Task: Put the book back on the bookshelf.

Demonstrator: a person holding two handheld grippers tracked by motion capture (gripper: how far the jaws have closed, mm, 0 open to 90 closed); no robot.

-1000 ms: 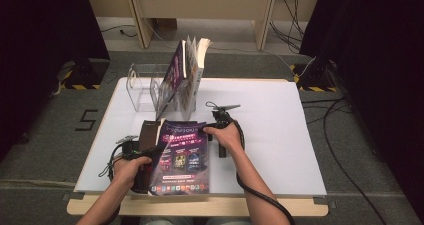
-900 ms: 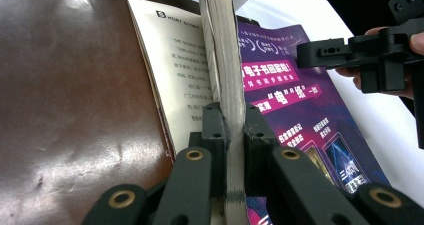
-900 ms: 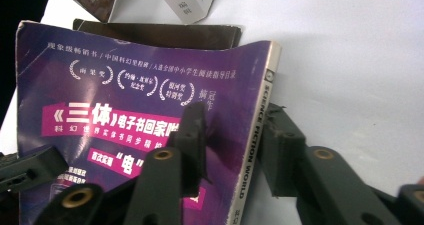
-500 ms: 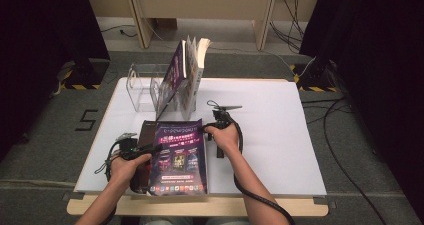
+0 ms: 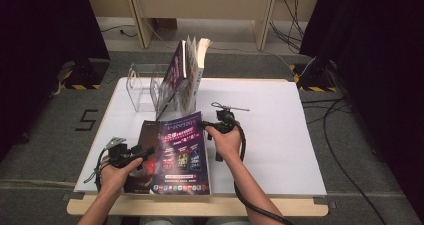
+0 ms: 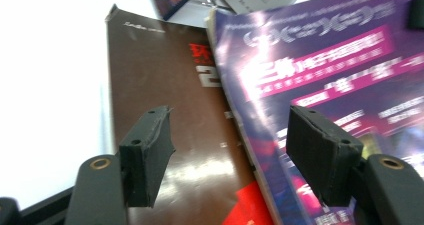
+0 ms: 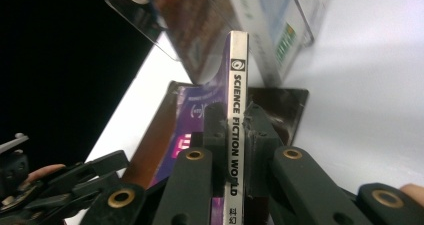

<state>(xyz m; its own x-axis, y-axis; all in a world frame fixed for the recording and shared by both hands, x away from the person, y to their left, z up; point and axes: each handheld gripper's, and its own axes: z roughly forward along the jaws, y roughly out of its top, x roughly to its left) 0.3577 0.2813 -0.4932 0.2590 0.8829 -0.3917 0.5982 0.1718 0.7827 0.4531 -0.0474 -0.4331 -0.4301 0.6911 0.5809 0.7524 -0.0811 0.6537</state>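
Note:
A purple magazine (image 5: 182,152) lies on top of a brown book (image 5: 147,132) at the table's front. My right gripper (image 5: 209,128) is shut on the magazine's white spine (image 7: 237,85), printed "SCIENCE FICTION WORLD", at its far right edge. My left gripper (image 5: 148,150) is open at the left side of the stack. In the left gripper view its jaws (image 6: 230,155) straddle the seam where the magazine (image 6: 325,65) overlaps the brown book (image 6: 165,95), and nothing is pinched. The right gripper view also catches the left gripper (image 7: 75,180) at its lower left.
A clear acrylic rack (image 5: 142,85) stands at the back left of the white table (image 5: 270,120), with several books (image 5: 189,67) upright or leaning in its right slots. The right gripper's cable (image 5: 243,150) runs along the person's forearm. Dark curtains flank the table.
My left gripper has drawn back to the left, off the magazine's left edge. The right gripper has stayed clamped on the spine, nearly still.

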